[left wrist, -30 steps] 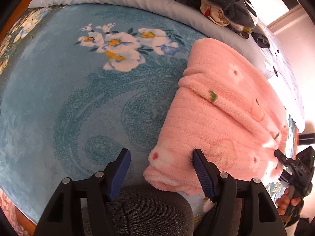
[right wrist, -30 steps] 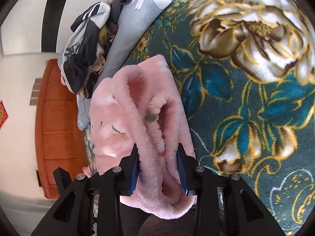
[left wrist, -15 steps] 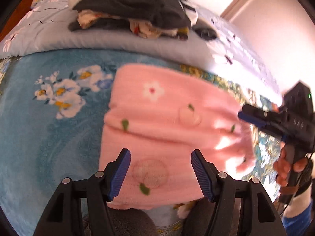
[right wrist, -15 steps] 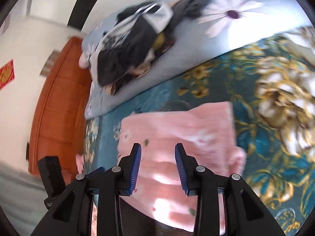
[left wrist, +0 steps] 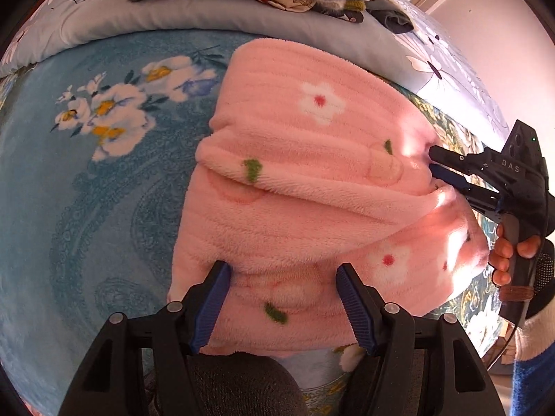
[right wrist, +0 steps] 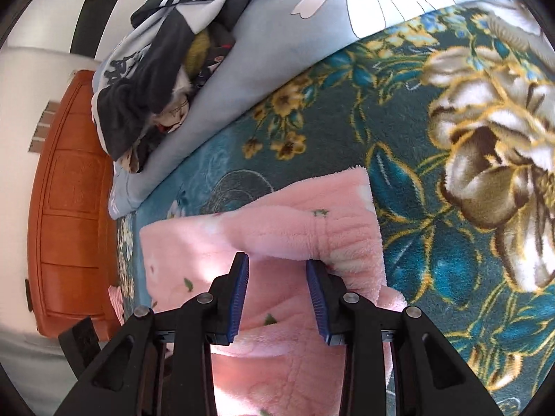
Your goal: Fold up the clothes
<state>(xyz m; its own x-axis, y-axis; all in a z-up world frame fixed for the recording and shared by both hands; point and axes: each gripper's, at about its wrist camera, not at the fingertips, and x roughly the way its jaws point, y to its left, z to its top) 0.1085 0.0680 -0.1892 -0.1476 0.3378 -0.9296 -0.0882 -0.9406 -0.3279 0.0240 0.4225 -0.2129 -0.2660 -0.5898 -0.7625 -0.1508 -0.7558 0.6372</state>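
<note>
We had both claws spread wide, holding nothing, the left gripper [left wrist: 282,303] over the near edge and the right gripper [right wrist: 277,289] at the right edge of the folded pink fleece garment [left wrist: 312,187] on the blue flowered blanket [left wrist: 86,180], so we judged gentle, even pressing would keep its layers lined up.

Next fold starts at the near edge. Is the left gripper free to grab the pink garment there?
Probably yes: the left gripper is open right over the pink garment, nothing between. The right gripper works the far side.
</note>
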